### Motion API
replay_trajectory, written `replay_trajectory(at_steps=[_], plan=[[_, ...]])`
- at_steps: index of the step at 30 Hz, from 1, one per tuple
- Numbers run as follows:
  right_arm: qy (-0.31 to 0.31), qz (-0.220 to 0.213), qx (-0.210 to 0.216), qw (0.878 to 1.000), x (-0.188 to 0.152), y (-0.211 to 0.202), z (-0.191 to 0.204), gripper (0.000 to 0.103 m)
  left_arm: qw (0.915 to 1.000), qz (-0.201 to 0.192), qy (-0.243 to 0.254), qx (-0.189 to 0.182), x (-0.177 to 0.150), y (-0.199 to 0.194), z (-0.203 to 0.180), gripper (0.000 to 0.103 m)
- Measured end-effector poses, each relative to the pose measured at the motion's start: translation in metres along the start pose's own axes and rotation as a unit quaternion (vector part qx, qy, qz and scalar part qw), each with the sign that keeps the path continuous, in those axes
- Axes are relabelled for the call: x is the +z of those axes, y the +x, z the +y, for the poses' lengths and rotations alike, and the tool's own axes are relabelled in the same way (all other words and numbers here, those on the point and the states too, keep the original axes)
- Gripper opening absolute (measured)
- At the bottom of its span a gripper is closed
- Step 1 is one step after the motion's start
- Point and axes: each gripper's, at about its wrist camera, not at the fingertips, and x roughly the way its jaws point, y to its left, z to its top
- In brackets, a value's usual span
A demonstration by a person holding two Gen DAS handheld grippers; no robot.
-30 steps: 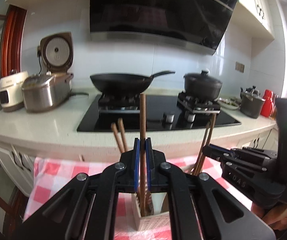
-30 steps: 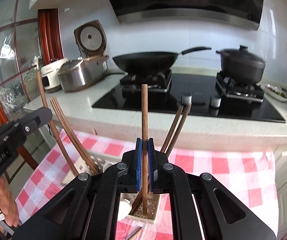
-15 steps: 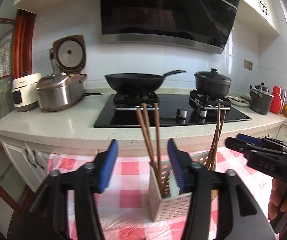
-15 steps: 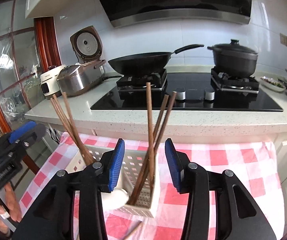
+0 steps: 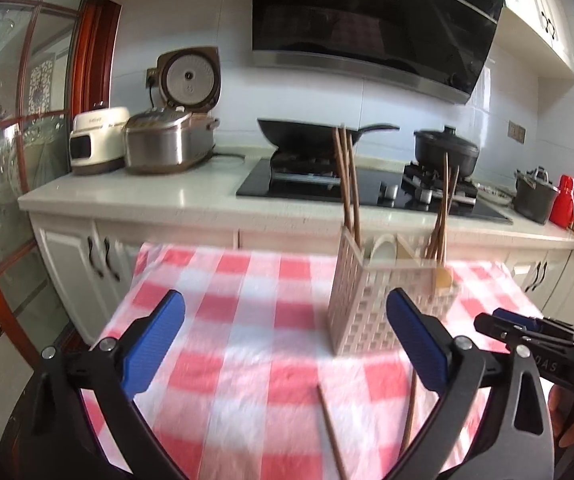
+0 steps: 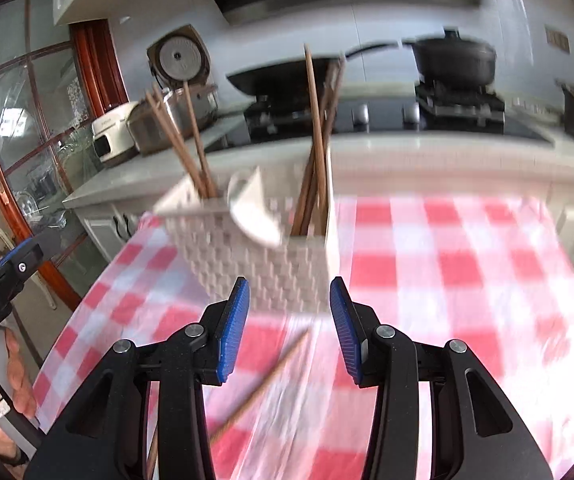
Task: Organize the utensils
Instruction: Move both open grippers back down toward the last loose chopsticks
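The white lattice holder (image 5: 371, 300) stands on the checked cloth (image 5: 223, 320) of the bench, just beyond the left tool (image 5: 285, 344) and a little to its right, and straight ahead of the right tool (image 6: 290, 330), while two loose chopsticks (image 5: 331, 428) lie on the cloth on the near side. Brown chopsticks (image 6: 315, 136) stand upright in its left and right compartments, with white dishes (image 6: 253, 210) between. The left tool's jaws are opening wide on nothing; the right tool's stand partly apart, released, touching nothing.
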Motion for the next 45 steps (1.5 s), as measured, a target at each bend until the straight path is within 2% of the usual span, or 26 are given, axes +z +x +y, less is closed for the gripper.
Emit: replay_trajectory(at_steps=[5, 10, 19, 28, 30, 31, 33, 39, 45], plan=[[0.016, 0.038, -0.009, 0.999, -0.038, 0.016, 0.002, 0.041, 0.9998, 0.017, -0.005, 0.005, -0.035, -0.009, 0.01, 0.098], [0.015, 0.056, -0.023, 0.998, -0.055, 0.029, 0.01, 0.041, 0.9995, 0.026, -0.009, 0.016, -0.06, -0.014, 0.019, 0.098], [0.002, 0.091, -0.051, 0.995, -0.061, 0.062, 0.03, 0.041, 0.9989, 0.04, 0.013, 0.02, -0.083, -0.014, 0.025, 0.098], [-0.037, 0.113, -0.109, 0.987, -0.054, 0.084, 0.043, 0.041, 0.9985, 0.049, -0.005, 0.022, -0.088, -0.011, 0.043, 0.098], [-0.05, 0.114, -0.116, 0.985, -0.056, 0.084, 0.045, 0.037, 0.9984, 0.051, -0.009, 0.023, -0.089, -0.011, 0.047, 0.098], [-0.055, 0.115, -0.111, 0.986, -0.056, 0.083, 0.046, 0.033, 0.9983, 0.051, -0.01, 0.024, -0.089, -0.011, 0.047, 0.098], [-0.062, 0.116, -0.102, 0.986, -0.059, 0.079, 0.045, 0.016, 0.9981, 0.054, -0.013, 0.026, -0.09, -0.01, 0.049, 0.098], [-0.06, 0.123, -0.07, 0.988, -0.062, 0.064, 0.022, 0.009, 0.9978, 0.062, -0.011, 0.022, -0.091, -0.006, 0.042, 0.098], [-0.053, 0.14, -0.043, 0.988, -0.064, 0.054, 0.007, 0.008, 0.9969, 0.077, 0.015, 0.01, -0.095, 0.001, 0.017, 0.098]])
